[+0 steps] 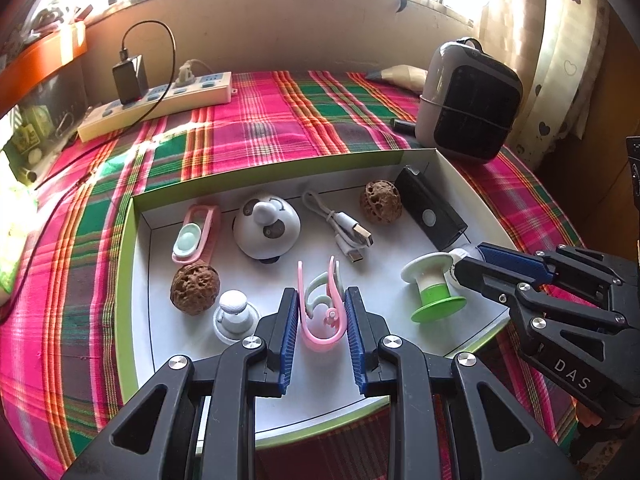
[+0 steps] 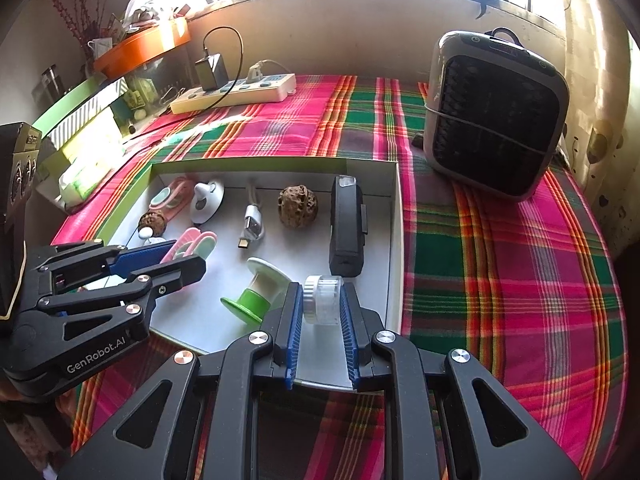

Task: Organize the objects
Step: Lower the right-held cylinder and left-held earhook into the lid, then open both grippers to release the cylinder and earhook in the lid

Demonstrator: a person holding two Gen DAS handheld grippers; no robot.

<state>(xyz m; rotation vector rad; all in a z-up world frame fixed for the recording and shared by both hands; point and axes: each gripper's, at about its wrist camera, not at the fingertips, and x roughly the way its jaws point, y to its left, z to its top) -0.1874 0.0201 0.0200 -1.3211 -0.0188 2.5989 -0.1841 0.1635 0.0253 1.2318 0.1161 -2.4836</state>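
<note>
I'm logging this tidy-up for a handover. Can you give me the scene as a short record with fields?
surface: plaid cloth
container: white tray with green rim, on the cloth
left tongs: shut on pink clip, over the tray
right tongs: shut on clear jar with white lid, at the tray's near edge
in tray: two walnuts, USB cable, green spool, black device
outside tray: power strip, small fan

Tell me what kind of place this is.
Probably a room in a home, at a table by a window. A plaid tablecloth covers it, with a power strip and a small desktop fan on top, plus a heart-print curtain alongside.
</note>
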